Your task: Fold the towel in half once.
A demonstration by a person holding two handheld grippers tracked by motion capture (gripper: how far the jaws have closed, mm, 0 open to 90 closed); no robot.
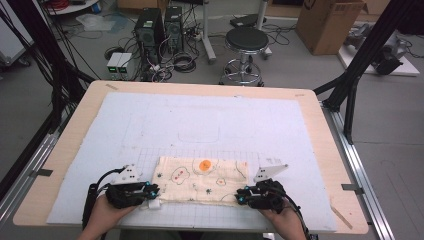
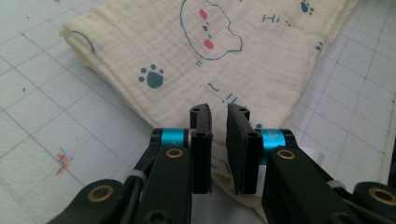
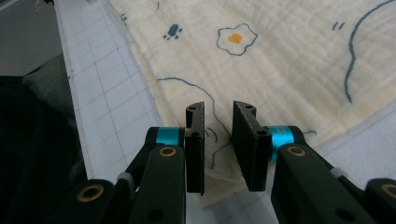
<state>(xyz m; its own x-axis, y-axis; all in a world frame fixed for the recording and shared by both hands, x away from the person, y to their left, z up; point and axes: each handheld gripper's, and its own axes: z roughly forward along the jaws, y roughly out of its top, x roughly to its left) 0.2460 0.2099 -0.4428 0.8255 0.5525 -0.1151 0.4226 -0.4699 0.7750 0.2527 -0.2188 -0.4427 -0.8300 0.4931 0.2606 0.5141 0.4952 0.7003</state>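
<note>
1. Folded cream cloth (image 1: 200,180) with printed paw marks and cartoon faces, lying flat on the gridded white mat (image 1: 200,125) at the near edge of the table (image 1: 325,150).
2. Left claw (image 1: 150,192) at the cloth's near left corner; jaws a narrow gap apart, straddling the cloth's edge (image 2: 219,182), not clamped shut.
3. Right claw (image 1: 241,195) at the near right corner; jaws slightly parted over the cloth's corner (image 3: 218,158), fabric between them.
4. Both claws low, near the mat, one hand (image 1: 102,217) behind each.
</note>
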